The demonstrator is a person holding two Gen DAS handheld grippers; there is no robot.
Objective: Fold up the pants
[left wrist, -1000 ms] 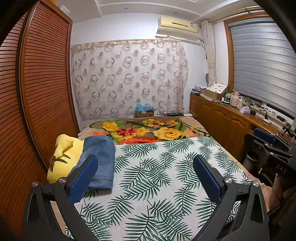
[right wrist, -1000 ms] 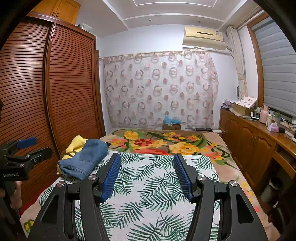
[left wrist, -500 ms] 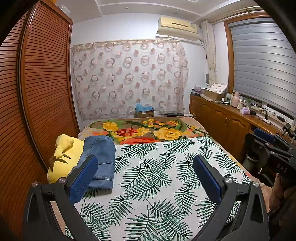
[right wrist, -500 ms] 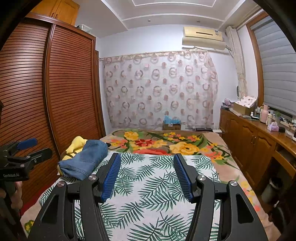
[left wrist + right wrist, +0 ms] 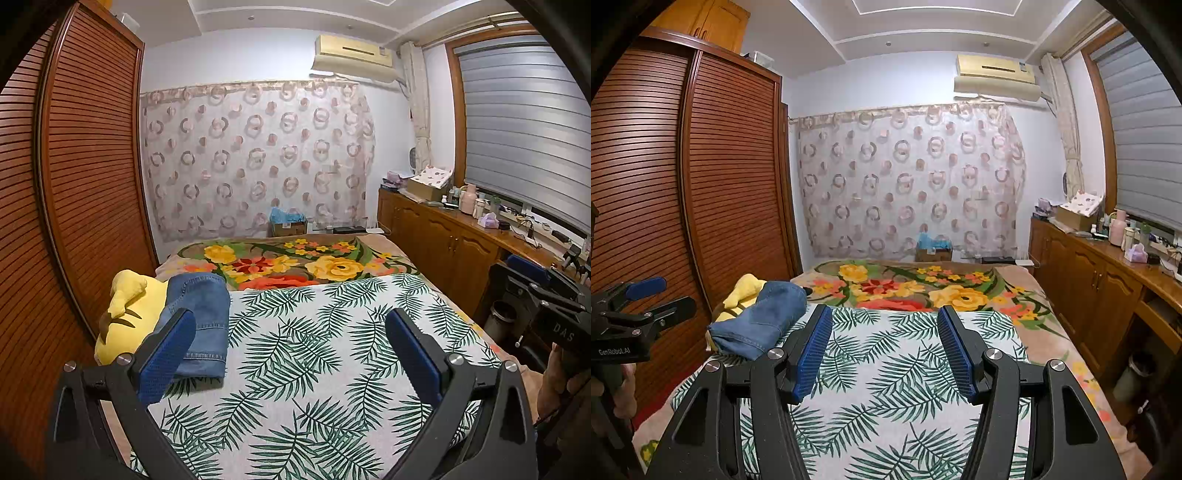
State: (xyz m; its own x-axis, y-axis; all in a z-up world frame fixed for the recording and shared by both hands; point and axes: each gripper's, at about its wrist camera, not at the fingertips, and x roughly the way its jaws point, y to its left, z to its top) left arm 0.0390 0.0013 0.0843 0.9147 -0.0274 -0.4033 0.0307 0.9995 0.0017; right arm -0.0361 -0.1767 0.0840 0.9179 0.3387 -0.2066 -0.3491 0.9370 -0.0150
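Folded blue denim pants lie at the left side of the bed, partly on a yellow plush pillow. In the left wrist view my left gripper hovers over the palm-leaf sheet, jaws wide apart, nothing between them; its left finger overlaps the pants' near corner in the picture. My right gripper is also open and empty above the sheet, to the right of the pants. Each gripper shows at the edge of the other's view, held by a hand.
A slatted wooden wardrobe runs along the bed's left side. Wooden cabinets with bottles and boxes line the right wall under a shuttered window. A floral blanket covers the far half of the bed. A bin stands by the cabinets.
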